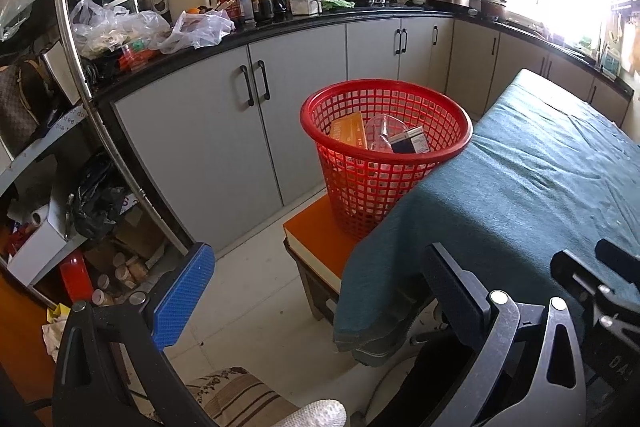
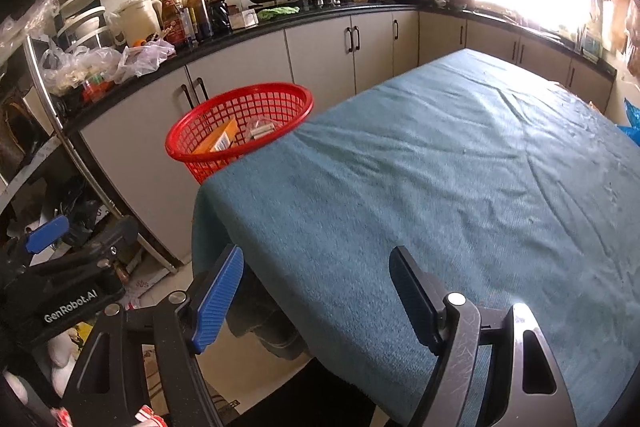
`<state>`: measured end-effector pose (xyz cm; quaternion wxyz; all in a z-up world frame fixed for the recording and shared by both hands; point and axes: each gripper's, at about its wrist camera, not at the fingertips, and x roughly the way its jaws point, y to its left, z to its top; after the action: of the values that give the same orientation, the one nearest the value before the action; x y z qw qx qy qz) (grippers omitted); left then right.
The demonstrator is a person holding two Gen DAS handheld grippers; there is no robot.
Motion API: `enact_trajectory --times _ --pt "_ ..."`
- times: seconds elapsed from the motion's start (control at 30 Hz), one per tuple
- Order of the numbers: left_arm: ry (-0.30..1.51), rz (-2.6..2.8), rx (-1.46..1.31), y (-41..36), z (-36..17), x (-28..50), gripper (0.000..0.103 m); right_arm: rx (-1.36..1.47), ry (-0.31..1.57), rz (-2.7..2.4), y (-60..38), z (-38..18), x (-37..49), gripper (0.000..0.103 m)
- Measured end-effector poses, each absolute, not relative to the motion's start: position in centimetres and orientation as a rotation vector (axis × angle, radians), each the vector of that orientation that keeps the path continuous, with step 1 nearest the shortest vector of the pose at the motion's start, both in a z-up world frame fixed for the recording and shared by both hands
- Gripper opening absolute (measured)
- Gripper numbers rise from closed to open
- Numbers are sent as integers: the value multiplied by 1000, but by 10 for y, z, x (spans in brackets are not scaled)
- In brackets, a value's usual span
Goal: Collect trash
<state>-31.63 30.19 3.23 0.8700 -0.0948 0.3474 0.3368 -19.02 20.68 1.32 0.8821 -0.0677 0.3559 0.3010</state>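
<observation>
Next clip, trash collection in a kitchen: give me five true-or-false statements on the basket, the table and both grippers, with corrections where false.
1. The red basket stands on an orange-topped stool. True.
2. The basket is empty. False: it holds an orange box, a dark pack and clear plastic.
3. The right gripper holds nothing between its fingers. True.
4. The table is bare wood. False: a teal cloth covers it.
5. The left gripper is clamped on a bottle. False: it is open and empty.
</observation>
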Motion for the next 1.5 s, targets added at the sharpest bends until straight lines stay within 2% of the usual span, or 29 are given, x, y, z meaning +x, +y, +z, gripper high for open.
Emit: enact_trajectory --times 1.5 --pt "698 739 -195 302 40 -326 103 -91 767 644 198 4 -198 80"
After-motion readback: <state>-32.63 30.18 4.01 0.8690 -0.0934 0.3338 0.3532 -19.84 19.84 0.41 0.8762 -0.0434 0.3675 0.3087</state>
